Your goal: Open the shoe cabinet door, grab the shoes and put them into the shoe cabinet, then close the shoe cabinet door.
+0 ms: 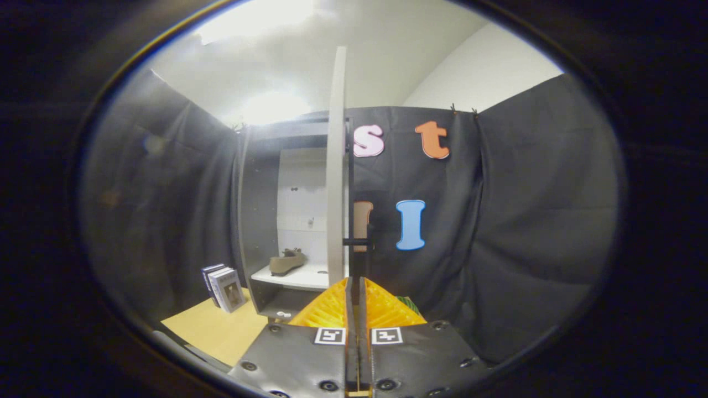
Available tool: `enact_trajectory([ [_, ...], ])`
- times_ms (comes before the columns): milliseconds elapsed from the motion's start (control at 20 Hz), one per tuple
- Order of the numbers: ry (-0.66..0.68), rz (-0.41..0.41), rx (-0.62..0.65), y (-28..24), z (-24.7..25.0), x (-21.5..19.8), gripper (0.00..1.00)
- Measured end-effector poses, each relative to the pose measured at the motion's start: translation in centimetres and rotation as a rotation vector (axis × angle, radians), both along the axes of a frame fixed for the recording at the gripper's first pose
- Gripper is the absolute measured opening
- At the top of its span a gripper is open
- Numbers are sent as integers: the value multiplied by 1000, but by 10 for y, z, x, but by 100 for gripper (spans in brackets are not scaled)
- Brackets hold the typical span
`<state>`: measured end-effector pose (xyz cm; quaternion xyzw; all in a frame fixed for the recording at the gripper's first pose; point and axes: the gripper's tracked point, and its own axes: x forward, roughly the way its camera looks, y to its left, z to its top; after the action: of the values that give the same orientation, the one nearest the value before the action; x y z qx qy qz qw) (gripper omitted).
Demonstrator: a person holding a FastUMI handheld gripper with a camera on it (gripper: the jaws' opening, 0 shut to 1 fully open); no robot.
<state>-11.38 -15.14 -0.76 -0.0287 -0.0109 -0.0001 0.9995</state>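
Observation:
The shoe cabinet (260,221) stands ahead and to the left, with its inside in view. Its door (336,166) is swung out and I see it edge-on, straight above my fingers. A black door handle (358,242) sticks out from the door's right face and runs down between my fingers. My gripper (354,283) is shut on that handle, the pads pressed close with only a thin dark strip between them. A brown shoe (287,262) lies on the white shelf (301,278) inside the cabinet, left of the door.
Several books (224,287) lean upright on the wooden tabletop (218,330) left of the cabinet. Black cloth walls close in on the left, back and right. A lower cabinet compartment (282,305) sits under the shelf.

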Motion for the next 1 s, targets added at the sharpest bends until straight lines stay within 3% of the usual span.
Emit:
enact_trajectory([
  [500, -64, 41, -37, 133, -1, 26, 4],
  [850, -40, 5, -12, 199, -19, 49, 4],
  [1000, -58, -25, -4, 210, -16, 51, 10],
])
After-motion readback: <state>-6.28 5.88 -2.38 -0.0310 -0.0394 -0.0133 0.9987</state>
